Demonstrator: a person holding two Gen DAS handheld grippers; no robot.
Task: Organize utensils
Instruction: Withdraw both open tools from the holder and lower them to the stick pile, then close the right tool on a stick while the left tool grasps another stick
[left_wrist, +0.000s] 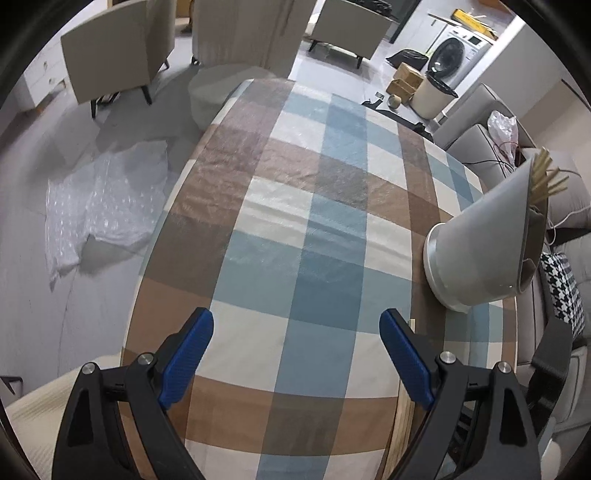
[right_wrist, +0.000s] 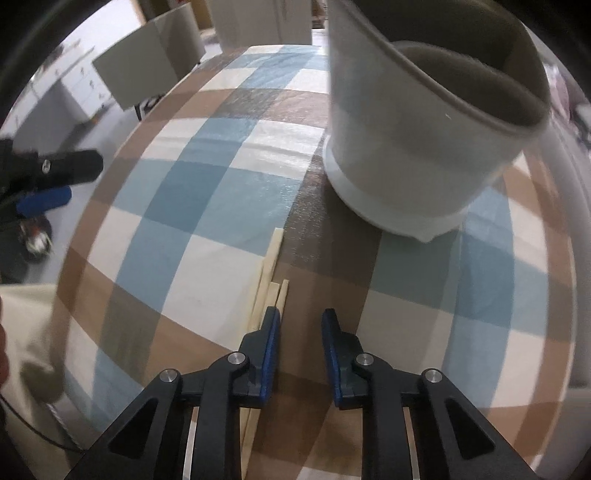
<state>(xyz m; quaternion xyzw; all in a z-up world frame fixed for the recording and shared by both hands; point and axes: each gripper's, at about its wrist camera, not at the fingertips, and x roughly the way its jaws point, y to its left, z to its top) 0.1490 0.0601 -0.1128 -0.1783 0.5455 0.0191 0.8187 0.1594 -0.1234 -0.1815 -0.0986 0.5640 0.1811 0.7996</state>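
Note:
A white utensil holder (left_wrist: 480, 236) stands on the checked tablecloth at the right, with several wooden chopsticks (left_wrist: 543, 177) sticking out of it. In the right wrist view the holder (right_wrist: 417, 136) is just ahead. Several loose wooden chopsticks (right_wrist: 267, 273) lie flat on the cloth, running under my right gripper's left finger. My right gripper (right_wrist: 301, 321) is part open and empty, just above the cloth beside them. My left gripper (left_wrist: 297, 325) is wide open and empty above the table's near end; it shows at the left edge of the right wrist view (right_wrist: 51, 177).
The table (left_wrist: 295, 206) has a brown, blue and white checked cloth. Beige chairs (left_wrist: 110, 59) stand beyond its far end. A grey sofa (left_wrist: 487, 147) runs along the right. Bubble wrap (left_wrist: 107, 203) lies on the floor at the left.

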